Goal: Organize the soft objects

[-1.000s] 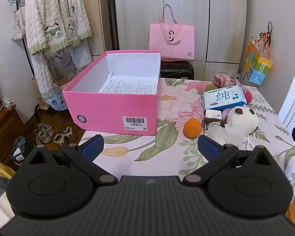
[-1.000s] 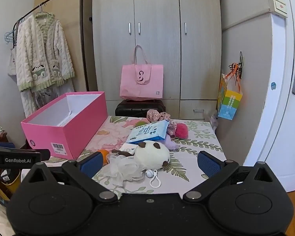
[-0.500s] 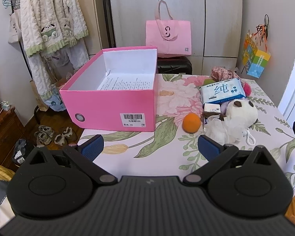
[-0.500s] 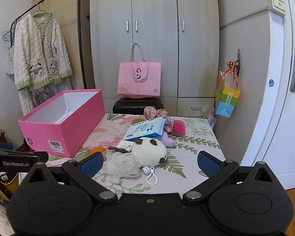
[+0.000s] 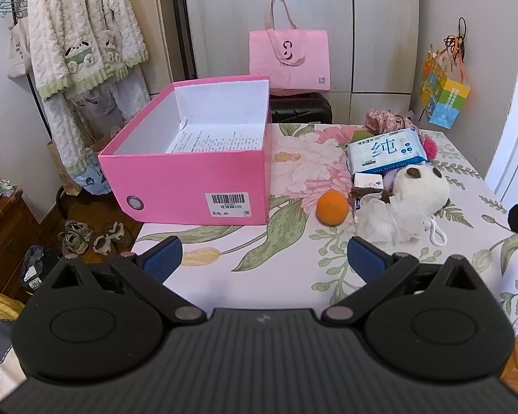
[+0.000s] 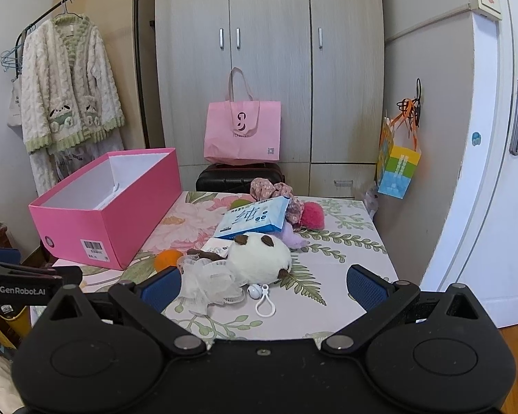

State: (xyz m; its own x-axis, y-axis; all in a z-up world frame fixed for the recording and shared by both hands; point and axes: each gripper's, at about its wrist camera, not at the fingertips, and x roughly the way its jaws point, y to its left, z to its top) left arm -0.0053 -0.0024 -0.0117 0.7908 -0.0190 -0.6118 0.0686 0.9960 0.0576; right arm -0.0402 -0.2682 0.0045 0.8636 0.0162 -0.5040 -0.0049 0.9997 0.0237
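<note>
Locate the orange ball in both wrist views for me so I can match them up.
Left wrist: the orange ball sits right of centre on the table, just left of the white plush toy.
Right wrist: the orange ball is left of centre, partly hidden behind that gripper's left fingertip.
Shared landmark: the pink box, left of the ball in both views.

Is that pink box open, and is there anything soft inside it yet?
Open: the pink box has no lid. Inside, only a printed paper sheet shows on its white floor; no soft things.
</note>
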